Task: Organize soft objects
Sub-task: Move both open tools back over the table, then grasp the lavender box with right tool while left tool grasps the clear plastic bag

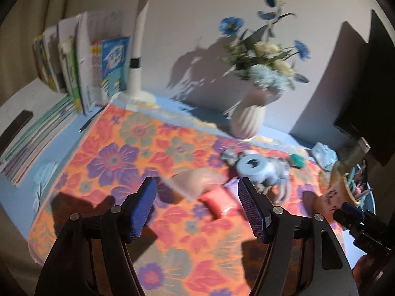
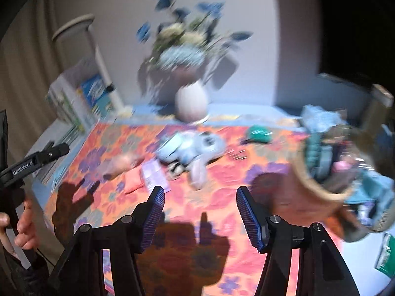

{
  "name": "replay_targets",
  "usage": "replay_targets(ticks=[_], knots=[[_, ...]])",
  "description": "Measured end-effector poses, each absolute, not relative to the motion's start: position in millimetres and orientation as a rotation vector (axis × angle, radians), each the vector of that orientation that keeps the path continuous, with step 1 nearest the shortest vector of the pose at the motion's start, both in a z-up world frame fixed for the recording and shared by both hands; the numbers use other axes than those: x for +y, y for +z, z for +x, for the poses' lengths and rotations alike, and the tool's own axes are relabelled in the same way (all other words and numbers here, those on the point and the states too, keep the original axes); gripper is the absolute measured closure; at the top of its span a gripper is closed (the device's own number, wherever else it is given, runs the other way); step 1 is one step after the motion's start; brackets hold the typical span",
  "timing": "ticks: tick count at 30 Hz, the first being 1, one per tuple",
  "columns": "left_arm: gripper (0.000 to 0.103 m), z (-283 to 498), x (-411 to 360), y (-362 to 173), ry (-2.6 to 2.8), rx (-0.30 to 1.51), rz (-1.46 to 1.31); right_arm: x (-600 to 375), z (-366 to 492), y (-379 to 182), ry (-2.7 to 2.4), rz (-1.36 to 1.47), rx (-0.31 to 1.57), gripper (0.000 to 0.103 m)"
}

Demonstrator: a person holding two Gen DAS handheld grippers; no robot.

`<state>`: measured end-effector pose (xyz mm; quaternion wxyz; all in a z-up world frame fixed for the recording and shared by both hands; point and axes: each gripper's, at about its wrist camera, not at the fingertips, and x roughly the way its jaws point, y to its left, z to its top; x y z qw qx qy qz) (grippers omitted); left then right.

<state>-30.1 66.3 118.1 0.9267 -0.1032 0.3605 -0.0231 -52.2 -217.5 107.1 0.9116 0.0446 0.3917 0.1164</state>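
Both claws stand apart, empty: left gripper (image 1: pixel 197 207), right gripper (image 2: pixel 198 212). I aim the left squarely over the small coral-pink fabric cushion (image 1: pixel 218 203) just ahead between its pads, then close gently.

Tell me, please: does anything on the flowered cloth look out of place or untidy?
Yes. Soft things lie scattered mid-cloth: a grey plush toy on its side, a red pouch and a beige pouch beside it, a teal item apart. The basket at the right looks overfilled. Both claws are empty.
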Motion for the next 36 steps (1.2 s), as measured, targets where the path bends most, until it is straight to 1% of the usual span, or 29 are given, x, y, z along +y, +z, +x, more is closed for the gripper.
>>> replay_targets(ticks=[4, 9, 12, 20, 29, 36], knots=[[0.036, -18.4, 76.7, 86.4, -0.078, 0.800, -0.218, -188.5, -33.1, 82.6, 0.310, 0.093, 0.869, 0.044], [0.036, 8.4, 81.6, 45.3, -0.125, 0.893, -0.291, -154.4, -5.1, 49.1, 0.374, 0.065, 0.934, 0.044], [0.036, 22.2, 77.1, 34.2, -0.132, 0.901, -0.292, -140.9, 11.3, 33.9, 0.385, 0.040, 0.966, 0.044], [0.036, 58.2, 72.9, 18.1, -0.153, 0.919, -0.288, -125.9, 39.4, 3.1, 0.405, 0.027, 1.025, 0.044], [0.036, 77.8, 65.2, 4.7, -0.164, 0.915, -0.266, -108.9, 46.4, -1.4, 0.391, -0.065, 0.977, 0.044], [0.036, 76.8, 68.9, 0.3, -0.185, 0.895, -0.304, -109.4, 48.6, -3.4, 0.404, -0.046, 0.958, 0.044]])
